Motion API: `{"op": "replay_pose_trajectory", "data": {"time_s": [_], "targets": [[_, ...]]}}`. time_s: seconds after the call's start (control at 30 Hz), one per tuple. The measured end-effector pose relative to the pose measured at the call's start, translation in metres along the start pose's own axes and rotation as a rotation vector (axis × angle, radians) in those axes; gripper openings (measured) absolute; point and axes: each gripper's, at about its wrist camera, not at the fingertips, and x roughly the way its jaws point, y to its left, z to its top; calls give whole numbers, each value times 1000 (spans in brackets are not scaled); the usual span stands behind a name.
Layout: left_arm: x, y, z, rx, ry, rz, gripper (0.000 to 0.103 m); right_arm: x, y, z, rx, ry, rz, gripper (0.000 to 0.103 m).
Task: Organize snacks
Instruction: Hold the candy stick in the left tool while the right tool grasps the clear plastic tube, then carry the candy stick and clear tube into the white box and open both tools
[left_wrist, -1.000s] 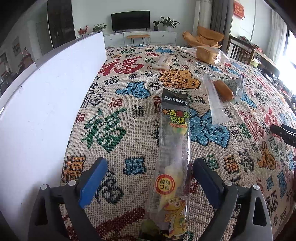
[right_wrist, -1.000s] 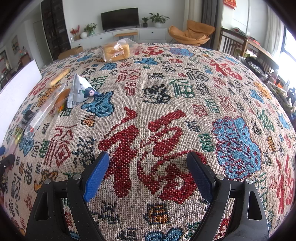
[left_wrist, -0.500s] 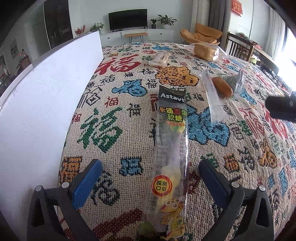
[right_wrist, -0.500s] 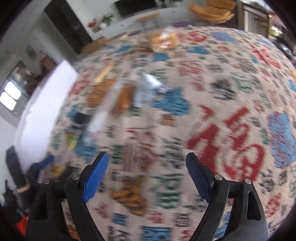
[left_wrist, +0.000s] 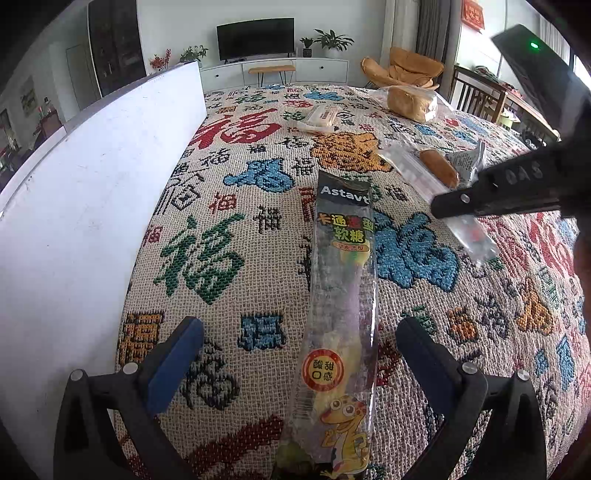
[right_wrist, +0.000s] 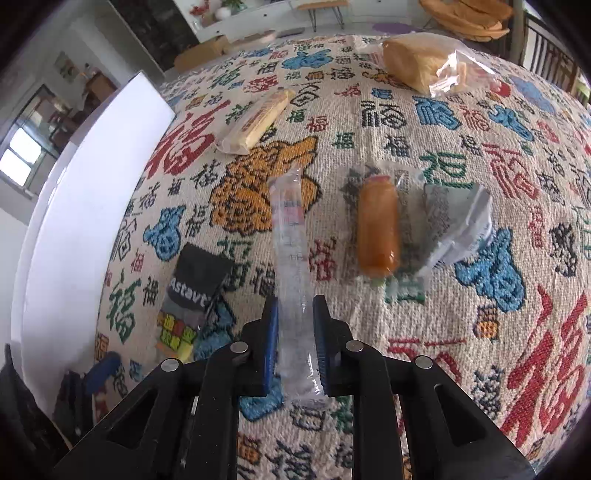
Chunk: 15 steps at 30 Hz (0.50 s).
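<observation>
A long gummy candy pack (left_wrist: 341, 306) with a black "Astavt" top lies on the patterned cloth between the fingers of my open left gripper (left_wrist: 299, 343); it also shows in the right wrist view (right_wrist: 192, 295). My right gripper (right_wrist: 294, 328) is shut on the near end of a long clear snack pack (right_wrist: 290, 236), which lies flat on the cloth. In the left wrist view the right gripper's body (left_wrist: 509, 184) covers part of that clear pack (left_wrist: 465, 225). An orange bun in clear wrap (right_wrist: 377, 229) and a silver packet (right_wrist: 458, 221) lie to its right.
A white board (left_wrist: 85, 206) stands along the left side of the cloth. A cream wafer pack (right_wrist: 256, 122) lies further back, and a bagged bread loaf (right_wrist: 424, 62) is at the far right. A TV cabinet and chairs stand beyond the table.
My right gripper swung left from bare cloth to the clear snack pack and closed on its near end. My left gripper stayed open around the gummy pack, shifting only slightly.
</observation>
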Motion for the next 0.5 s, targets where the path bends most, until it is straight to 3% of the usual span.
{"op": "replay_pose_trajectory", "data": {"time_s": [0.27,0.4,0.43,0.5], "targets": [[-1,0,0,0,0,1,103,-51,-36,-75,-225,74,-62,19],[-1,0,0,1,0,2,103,-61,-49,-103,-250,3,-113,23],[0,0,0,1,-1,2,103,-59,-50,-106,-258,-33,-131,30],[0,0,0,2,0,3,103,-58,-48,-114,-287,-131,-183,55]]}}
